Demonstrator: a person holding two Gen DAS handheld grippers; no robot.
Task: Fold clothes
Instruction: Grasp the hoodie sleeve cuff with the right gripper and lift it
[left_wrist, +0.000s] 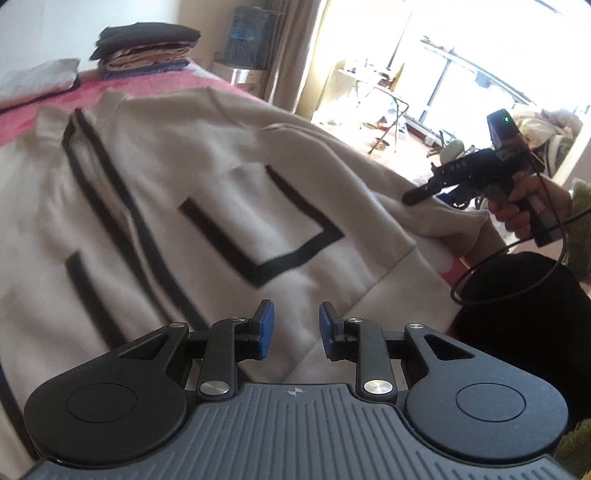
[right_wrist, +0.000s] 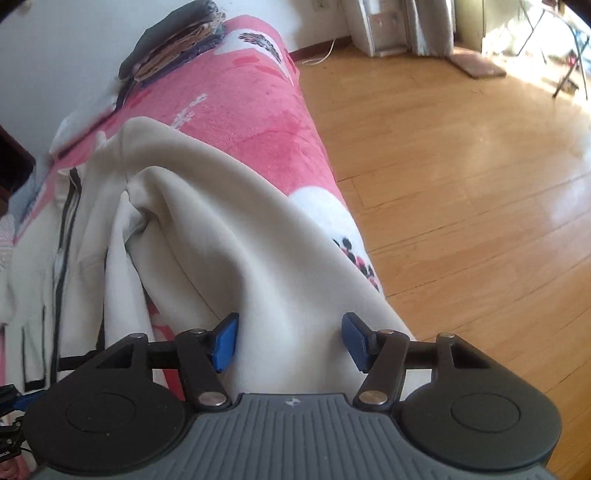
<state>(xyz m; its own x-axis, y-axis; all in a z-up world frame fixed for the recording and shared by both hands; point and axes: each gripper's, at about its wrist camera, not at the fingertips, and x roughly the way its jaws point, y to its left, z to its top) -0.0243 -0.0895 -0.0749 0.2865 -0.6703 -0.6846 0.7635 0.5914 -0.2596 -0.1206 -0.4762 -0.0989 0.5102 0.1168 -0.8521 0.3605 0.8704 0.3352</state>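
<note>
Your jacket (left_wrist: 207, 192) lies spread, front up, on the pink blanket (right_wrist: 236, 110) of the bed, with its black-edged zip running from the near left to the far collar and a black-outlined pocket (left_wrist: 258, 218) at its middle. Its right sleeve (right_wrist: 266, 236) is bunched and raised along the bed's right edge, beside the wooden floor (right_wrist: 461, 192).

Your left gripper (left_wrist: 291, 328) hangs just above the jacket's near hem, its blue pads (left_wrist: 266, 330) spread apart with nothing between them. Your right gripper (right_wrist: 288, 339) is also spread; sleeve cloth lies in the gap between its pads, but they are not pinching it. From the left wrist camera you see that same tool at the right (left_wrist: 410, 197), held by your hand (left_wrist: 517, 206), its tip at the sleeve's fold; from there its fingers look close together, so trust the wrist view.

At the far end of the bed sits a pile of folded clothes (left_wrist: 147, 46), with a grey folded piece (left_wrist: 40, 77) to its left. Far right, a bright window and a small table (left_wrist: 373, 88).
</note>
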